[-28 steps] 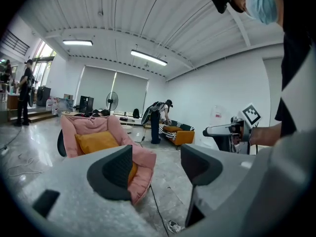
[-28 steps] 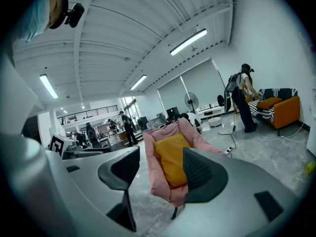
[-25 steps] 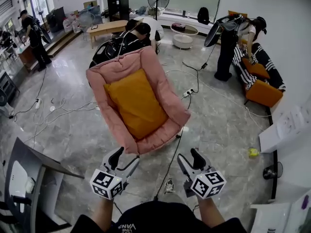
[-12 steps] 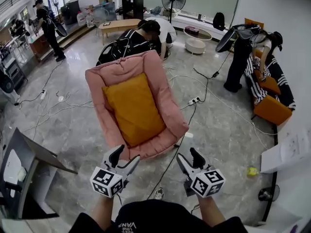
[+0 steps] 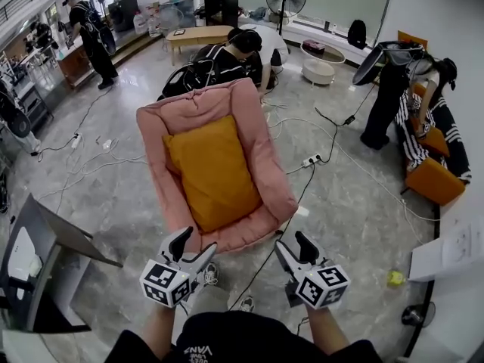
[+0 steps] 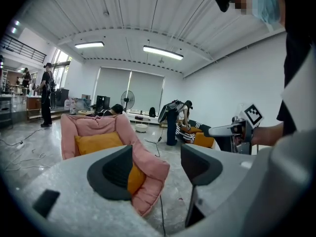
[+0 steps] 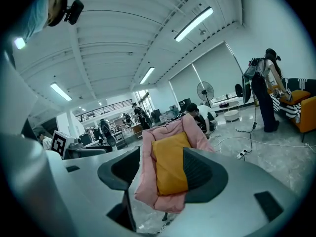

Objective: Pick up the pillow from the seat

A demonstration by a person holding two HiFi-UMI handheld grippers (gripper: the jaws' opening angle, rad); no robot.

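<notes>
An orange pillow [image 5: 213, 171] lies in the pink padded seat [image 5: 155, 134] on the floor ahead of me. Both grippers hang short of the seat's near edge. My left gripper [image 5: 192, 245] is open with nothing between its jaws; my right gripper [image 5: 292, 245] is open and empty too. The left gripper view has the pillow [image 6: 98, 142] and seat [image 6: 150, 168] past its jaws, a little to the left. In the right gripper view the pillow [image 7: 170, 167] and seat [image 7: 144, 174] show straight between the jaws.
Cables and a power strip [image 5: 311, 159] trail over the grey floor right of the seat. A person [image 5: 231, 57] crouches just behind the seat; others stand at the right [image 5: 393, 89] and far left [image 5: 89, 32]. A dark panel [image 5: 57, 259] stands at my left.
I have walked closer to the seat: it has slid down the head view toward both grippers. Both grippers keep the same open pose.
</notes>
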